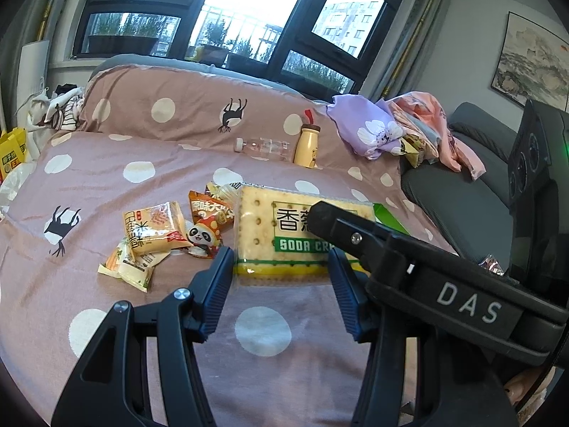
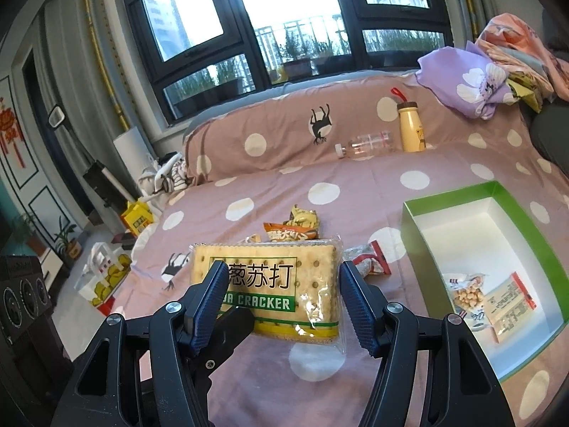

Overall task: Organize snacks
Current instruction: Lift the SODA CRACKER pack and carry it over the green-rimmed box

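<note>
Soda cracker pack [image 2: 265, 286] lies on the bedspread [image 2: 355, 185] between both grippers' spread, empty fingers [image 2: 357, 307]

Both grippers are black plastic with ribbed dark-blue fingers [image 2: 209, 306], silver screws and white "DAS" lettering [image 1: 468, 302].

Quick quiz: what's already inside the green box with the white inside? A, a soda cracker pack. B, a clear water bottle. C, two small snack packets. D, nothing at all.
C: the green box holds two small snack packets at its near end, while the soda cracker pack lies on the bed outside it.
</note>
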`<state>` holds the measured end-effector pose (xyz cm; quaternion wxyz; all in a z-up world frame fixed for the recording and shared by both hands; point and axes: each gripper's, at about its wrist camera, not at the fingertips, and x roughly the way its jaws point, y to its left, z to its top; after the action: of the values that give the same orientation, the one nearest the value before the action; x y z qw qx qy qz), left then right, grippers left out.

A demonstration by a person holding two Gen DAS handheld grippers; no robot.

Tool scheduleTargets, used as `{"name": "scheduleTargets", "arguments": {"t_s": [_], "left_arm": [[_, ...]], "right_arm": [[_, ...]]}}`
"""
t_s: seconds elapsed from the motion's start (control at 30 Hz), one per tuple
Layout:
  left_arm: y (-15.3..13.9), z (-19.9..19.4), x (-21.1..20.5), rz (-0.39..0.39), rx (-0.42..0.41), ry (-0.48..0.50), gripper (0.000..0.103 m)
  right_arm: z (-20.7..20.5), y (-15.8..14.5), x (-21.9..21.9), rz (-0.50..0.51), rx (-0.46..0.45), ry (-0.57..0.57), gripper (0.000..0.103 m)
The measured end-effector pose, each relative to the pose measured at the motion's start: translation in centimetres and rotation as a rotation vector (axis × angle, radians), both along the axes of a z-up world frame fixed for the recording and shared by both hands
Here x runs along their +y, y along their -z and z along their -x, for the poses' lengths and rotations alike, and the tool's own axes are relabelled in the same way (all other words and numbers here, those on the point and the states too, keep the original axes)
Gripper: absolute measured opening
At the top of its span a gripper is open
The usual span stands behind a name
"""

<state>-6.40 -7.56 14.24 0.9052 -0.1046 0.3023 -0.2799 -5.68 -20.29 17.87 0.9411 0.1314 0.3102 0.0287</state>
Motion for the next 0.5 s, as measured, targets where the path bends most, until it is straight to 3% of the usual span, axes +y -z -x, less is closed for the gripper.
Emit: {"name": "scheduleTargets", "arguments": {"t_s": [0.5], "left_arm": [[-1.7,0.0,-5.9,-0.071,-0.037,0.091,0.054]], "right_arm": [[0.9,-0.9,-6.2,-0.084,-0.016,0.084,0.067]]}}
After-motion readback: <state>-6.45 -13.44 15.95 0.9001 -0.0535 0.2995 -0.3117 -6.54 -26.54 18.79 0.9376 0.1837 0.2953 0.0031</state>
